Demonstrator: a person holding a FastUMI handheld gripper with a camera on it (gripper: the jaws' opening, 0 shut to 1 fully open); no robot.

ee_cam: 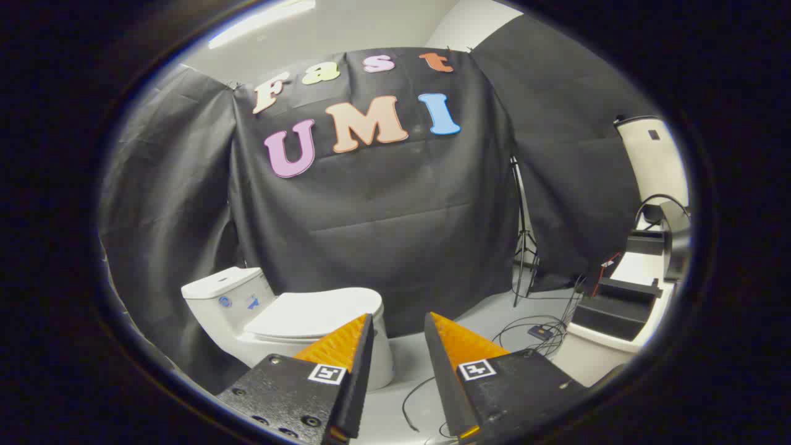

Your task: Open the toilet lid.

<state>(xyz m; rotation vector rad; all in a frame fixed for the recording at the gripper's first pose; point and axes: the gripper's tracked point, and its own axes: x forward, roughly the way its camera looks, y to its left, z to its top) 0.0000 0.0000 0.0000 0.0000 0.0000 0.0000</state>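
Nearest to us, the tongs point(398, 321) are spread apart with nothing between their two fingers point(346, 346), and they touch nothing; through the gap we see bare pale floor point(408, 364) and a thin dark cable point(413, 402) curling across it. Just ahead of the left finger, partly hidden behind its tip, stands the white toilet point(272, 327); its lid point(309, 312) lies flat and closed over the bowl, and its cistern point(225, 293) rises at the far left end, close to the cloth behind. Ahead of the right finger we see a tangle of dark cables point(544, 330) on the floor, and beside them a pale unit with dark stepped parts point(609, 309), whose nature we cannot tell. Beyond these a thin black tripod stand point(524, 241) rises in a gap in the cloth; farthest of all, the black cloth wall point(383, 235) closes the booth behind the toilet, with a white wall point(346, 31) showing above it.
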